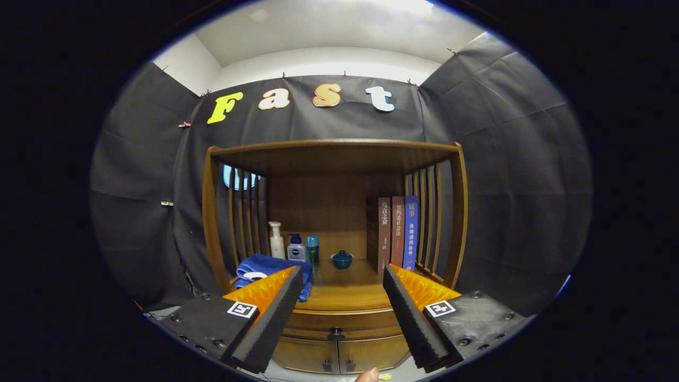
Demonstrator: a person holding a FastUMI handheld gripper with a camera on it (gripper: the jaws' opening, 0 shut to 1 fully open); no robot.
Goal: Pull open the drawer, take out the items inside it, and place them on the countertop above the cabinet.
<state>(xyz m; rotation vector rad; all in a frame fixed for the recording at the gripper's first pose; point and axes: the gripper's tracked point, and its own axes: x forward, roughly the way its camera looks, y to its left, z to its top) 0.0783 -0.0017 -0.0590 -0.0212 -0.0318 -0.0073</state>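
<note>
Jaws spread wide and holding nothing, my gripper (pixel 342 313) faces the shut drawer (pixel 339 321), whose knob (pixel 335 334) sits between the fingers toward 6 o'clock, its front running 9-to-3, below the countertop (pixel 345 294).

Warm brown wood cabinet (pixel 334 313), black drawer knob (pixel 335 334), blue towel (pixel 265 265), teal lidded bowl (pixel 342 259), white pump bottle (pixel 276 241), brown and blue books (pixel 397 233).
</note>
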